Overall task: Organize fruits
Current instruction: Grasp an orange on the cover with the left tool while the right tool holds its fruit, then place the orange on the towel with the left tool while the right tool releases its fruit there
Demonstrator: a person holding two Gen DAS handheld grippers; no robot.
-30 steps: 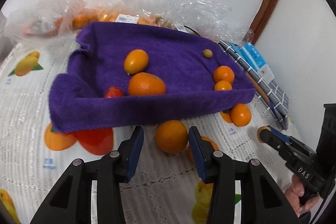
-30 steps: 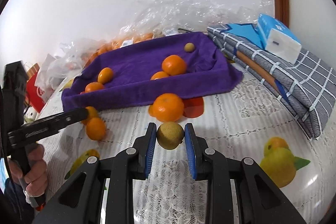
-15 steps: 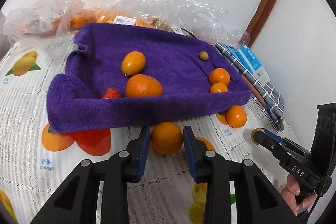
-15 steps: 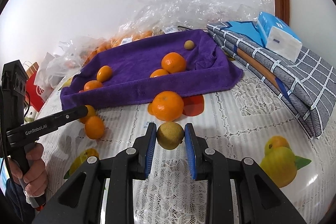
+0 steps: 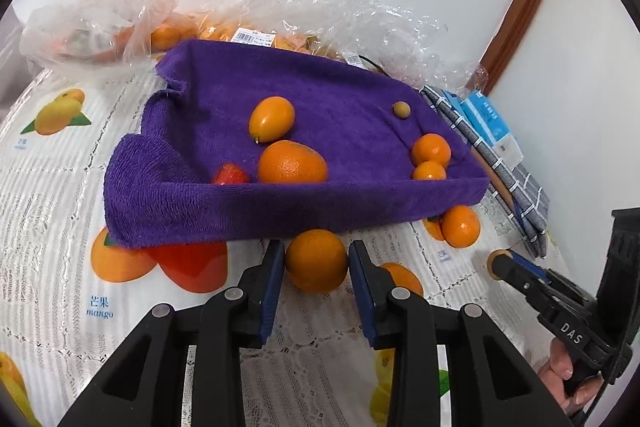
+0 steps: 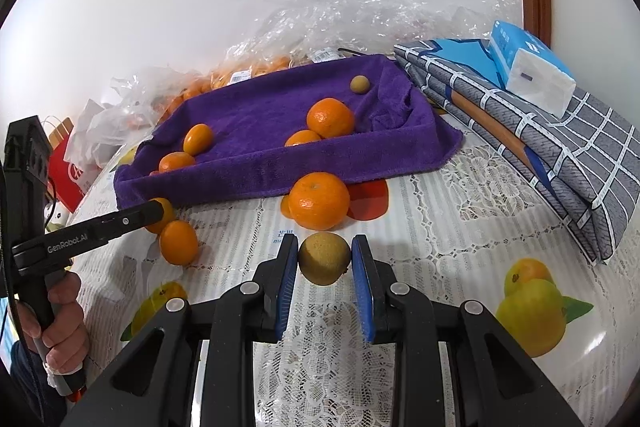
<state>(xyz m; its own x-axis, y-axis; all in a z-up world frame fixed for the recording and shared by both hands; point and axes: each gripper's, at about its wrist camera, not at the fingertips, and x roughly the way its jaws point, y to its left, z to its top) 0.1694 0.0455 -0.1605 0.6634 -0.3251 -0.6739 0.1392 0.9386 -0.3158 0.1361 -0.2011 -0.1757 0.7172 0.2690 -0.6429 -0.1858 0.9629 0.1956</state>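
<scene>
Left wrist view: purple towel tray lies straight ahead on the surface, just beyond both tongs. Left tongs, jaws just closed, grip an orange touching its front wall; right tongs clamp a brownish-green fruit, farther back.

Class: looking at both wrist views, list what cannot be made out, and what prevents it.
- Strawberry: left view, mostly hidden by the purple towel wall.
- Bagged fruit: right view, blurred by crinkled plastic.
- Label text: left view, too small.
- Red bag: right view, cut off by left tongs.
</scene>
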